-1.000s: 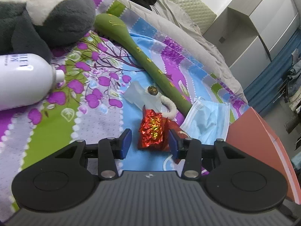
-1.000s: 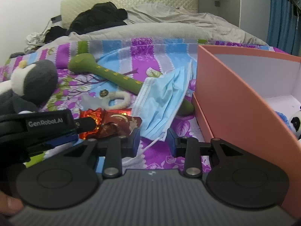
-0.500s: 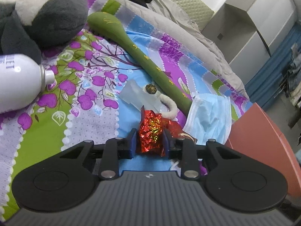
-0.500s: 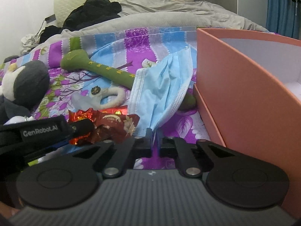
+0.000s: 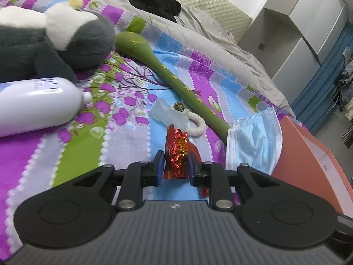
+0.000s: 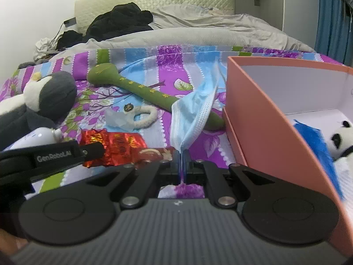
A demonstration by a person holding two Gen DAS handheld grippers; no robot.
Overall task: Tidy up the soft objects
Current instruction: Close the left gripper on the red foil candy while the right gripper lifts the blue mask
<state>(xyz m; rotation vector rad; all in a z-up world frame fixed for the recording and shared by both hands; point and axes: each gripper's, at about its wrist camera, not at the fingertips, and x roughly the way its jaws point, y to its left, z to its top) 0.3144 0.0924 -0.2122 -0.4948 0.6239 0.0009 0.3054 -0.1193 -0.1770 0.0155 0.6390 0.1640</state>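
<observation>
Two grippers, each closed on a soft item over a purple floral bedspread [image 5: 72, 154].

Left gripper [image 5: 175, 165], lower centre of its own view: blue pads pinch a crumpled red foil wrapper [image 5: 177, 152]; the jaws have just been closing on it. In the right wrist view the wrapper [image 6: 114, 143] sits left of centre, with the left gripper's black arm crossing the lower left.

Right gripper [image 6: 181, 161], centre of its view: jaws fully together, clamping the lower corner of a blue face mask [image 6: 194, 112], which hangs up and to the right from the pads. In the left wrist view the mask [image 5: 253, 141] lies at right centre, against the pink box [image 5: 308, 161].

Pink box [image 6: 264, 119], right side: open top, white inside, holding a small panda toy [image 6: 339, 139] and something blue.

Green padded stick [image 5: 174, 81], diagonal through the middle, its lower end under the mask.

White fuzzy ring [image 5: 198, 125] with clear plastic, just above the wrapper.

Grey and white plush [image 5: 55, 39], upper left.

White bottle [image 5: 37, 103], lying at the left edge.
</observation>
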